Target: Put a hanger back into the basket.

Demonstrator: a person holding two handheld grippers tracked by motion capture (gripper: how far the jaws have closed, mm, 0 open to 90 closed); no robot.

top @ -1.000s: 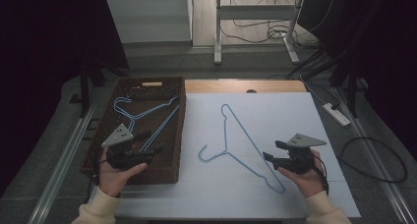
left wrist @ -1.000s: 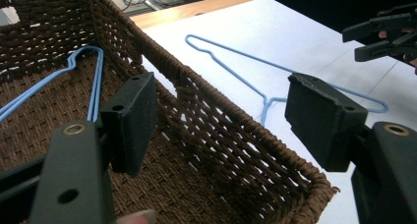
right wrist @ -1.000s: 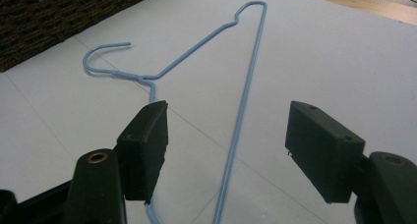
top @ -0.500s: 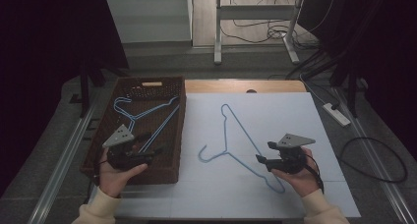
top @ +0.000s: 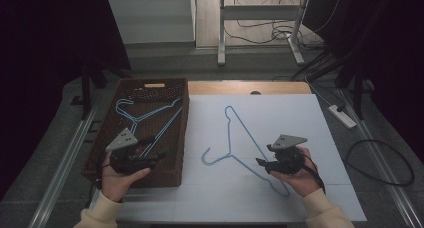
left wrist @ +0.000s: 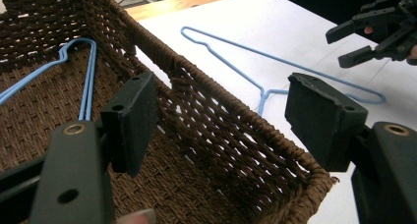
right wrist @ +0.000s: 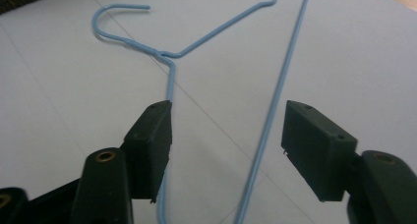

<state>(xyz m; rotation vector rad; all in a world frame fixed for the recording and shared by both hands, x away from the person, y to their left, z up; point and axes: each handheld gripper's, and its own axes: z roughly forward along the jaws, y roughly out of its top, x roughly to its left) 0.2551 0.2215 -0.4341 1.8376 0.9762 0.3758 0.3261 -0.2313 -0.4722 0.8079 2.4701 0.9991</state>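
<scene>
We find one blue hanger (top: 150,123) inside the basket (top: 182,138); another hanger (top: 240,143) beside it awaits the right gripper (top: 261,163), whose empty jaws have just been closing; left gripper (top: 160,157) open, empty

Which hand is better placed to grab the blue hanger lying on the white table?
Right. The right gripper sits at the blue hanger, its fingers just closing around the wires. The left gripper hovers over the wicker basket.

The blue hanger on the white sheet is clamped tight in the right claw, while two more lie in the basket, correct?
Not clamped: the right gripper view shows the right claw open around the blue hanger without pressing it. Two more do lie in the basket.
</scene>
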